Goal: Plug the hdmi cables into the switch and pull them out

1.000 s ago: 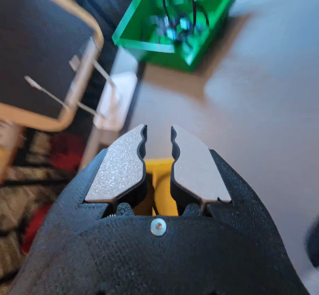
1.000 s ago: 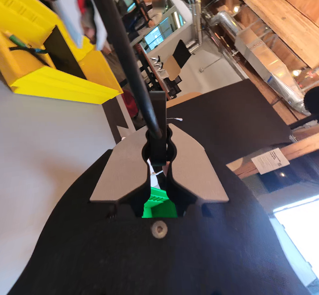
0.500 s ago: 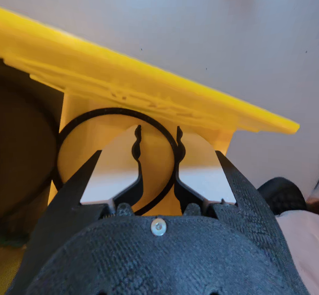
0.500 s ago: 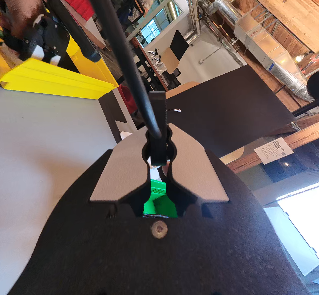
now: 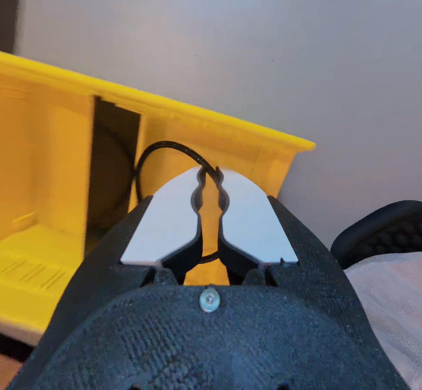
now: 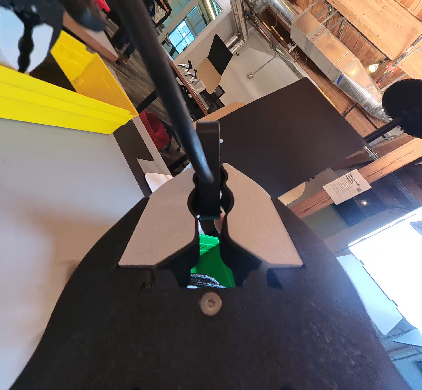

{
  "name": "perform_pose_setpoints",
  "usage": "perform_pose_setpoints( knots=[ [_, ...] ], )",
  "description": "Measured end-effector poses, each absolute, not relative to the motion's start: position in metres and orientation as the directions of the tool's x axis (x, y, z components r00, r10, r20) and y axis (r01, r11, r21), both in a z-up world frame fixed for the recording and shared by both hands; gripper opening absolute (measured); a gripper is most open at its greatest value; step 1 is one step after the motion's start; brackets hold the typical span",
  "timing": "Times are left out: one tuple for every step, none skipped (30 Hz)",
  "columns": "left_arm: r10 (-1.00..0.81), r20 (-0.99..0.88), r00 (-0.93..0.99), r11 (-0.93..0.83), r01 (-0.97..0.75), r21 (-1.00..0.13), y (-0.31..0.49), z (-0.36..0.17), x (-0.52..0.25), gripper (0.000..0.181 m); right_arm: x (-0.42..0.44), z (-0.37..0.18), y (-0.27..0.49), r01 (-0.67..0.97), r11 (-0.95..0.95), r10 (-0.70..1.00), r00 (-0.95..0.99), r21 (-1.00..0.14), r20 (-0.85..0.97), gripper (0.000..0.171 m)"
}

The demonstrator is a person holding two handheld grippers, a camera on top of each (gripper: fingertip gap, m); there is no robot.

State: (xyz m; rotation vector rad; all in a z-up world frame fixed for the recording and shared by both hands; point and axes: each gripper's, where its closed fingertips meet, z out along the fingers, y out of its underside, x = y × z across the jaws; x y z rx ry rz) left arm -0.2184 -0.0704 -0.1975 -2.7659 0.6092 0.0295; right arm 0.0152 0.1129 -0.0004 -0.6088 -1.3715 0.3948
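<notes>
In the left wrist view my left gripper (image 5: 209,170) is inside a yellow bin (image 5: 205,125), with its tips closed on a thin black cable (image 5: 173,145) that loops up and left of the fingers. In the right wrist view my right gripper (image 6: 208,173) is shut on a black HDMI plug (image 6: 209,141), held in the air. The plug's thick black cable (image 6: 146,36) runs up and left out of frame. The left gripper (image 6: 24,43) also shows there, blurred, at the top left above the yellow bin (image 6: 57,105). No switch is in view.
The grey table (image 6: 57,185) lies left of the right gripper. A green bin (image 6: 210,251) with cables shows below, between its fingers. A black divider (image 5: 112,162) stands in the yellow bin. A pale sleeve (image 5: 388,299) is at the right. A large black panel (image 6: 285,151) stands behind. The gap from one gripper's tips to the other's is roughly 35 cm.
My left gripper swung from above the table down into the yellow bin and narrowed its jaws around the thin black cable. My right gripper kept hold of the plug and tilted slightly.
</notes>
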Motion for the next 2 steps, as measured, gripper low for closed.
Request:
perform_pose_setpoints(
  knots=[
    [-0.400,-0.132,0.907,-0.843,-0.420,-0.336,-0.074,-0.180,-0.221,0.007,0.015,0.000,0.114,0.078,0.777,0.607,0.172,-0.625,0.776,0.014],
    [-0.385,-0.189,0.903,-0.822,-0.429,-0.375,-0.077,-0.163,-0.225,0.005,0.015,0.001,0.115,0.071,0.769,0.618,0.173,-0.635,0.767,0.014]
  ],
)
